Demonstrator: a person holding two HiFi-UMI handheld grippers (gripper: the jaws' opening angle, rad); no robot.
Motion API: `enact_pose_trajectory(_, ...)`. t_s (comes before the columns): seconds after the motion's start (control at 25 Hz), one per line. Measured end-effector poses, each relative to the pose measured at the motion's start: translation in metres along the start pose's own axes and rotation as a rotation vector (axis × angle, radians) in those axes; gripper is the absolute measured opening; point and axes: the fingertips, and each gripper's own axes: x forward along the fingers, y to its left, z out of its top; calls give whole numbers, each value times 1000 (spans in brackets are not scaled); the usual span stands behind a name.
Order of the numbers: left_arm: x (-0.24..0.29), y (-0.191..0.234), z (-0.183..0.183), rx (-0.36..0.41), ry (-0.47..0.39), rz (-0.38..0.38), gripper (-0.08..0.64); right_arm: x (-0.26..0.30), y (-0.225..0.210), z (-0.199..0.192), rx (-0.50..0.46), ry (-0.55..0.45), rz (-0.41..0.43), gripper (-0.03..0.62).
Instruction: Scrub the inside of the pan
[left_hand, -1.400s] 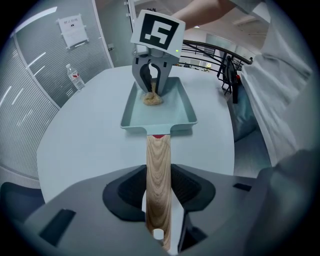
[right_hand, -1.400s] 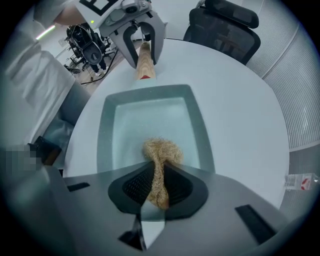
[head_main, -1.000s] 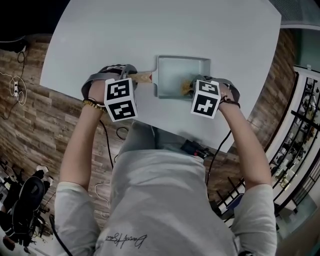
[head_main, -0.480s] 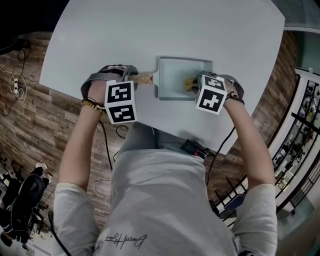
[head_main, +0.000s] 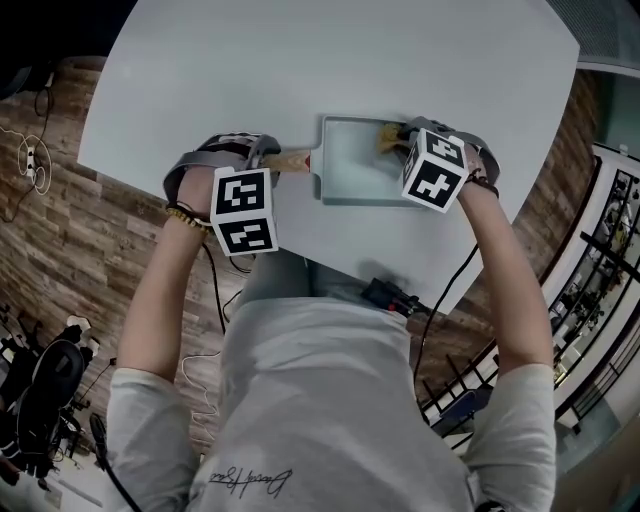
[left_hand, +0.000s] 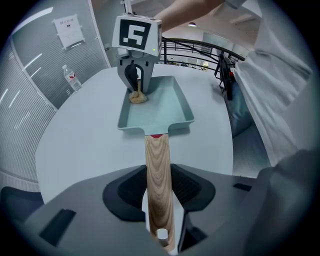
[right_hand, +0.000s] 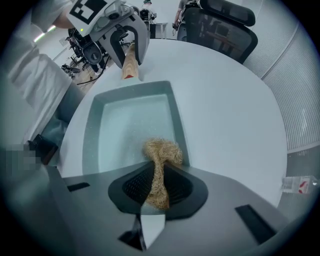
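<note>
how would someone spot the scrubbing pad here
On the pale round table sits a shallow rectangular grey-blue pan with a wooden handle. At the pan's end away from that handle, the right gripper pinches the scrubber, a small fibrous wad, the only fuzzy, straw-coloured thing there.

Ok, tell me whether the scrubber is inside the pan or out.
Inside: the fibrous scrubber, clamped in the right gripper, sits within the pan, against a side wall.

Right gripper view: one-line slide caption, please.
The right gripper clamps a scrubber in a corner of the pan; the left gripper holds the handle.
</note>
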Motion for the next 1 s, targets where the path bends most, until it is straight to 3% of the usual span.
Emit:
enact_pose_trajectory(0.2, 1, 4, 0, -40, 8, 11, 153, 1, 2, 0, -45, -14, -77, 69)
enact_pose_trajectory(0.64, 2, 8, -4, -60, 13, 25, 154, 1, 61, -8, -16, 31, 160, 69)
enact_pose_trajectory(1.0, 9, 13, -4, -62, 23, 28, 155, 5, 81, -14, 38, 24, 265, 69)
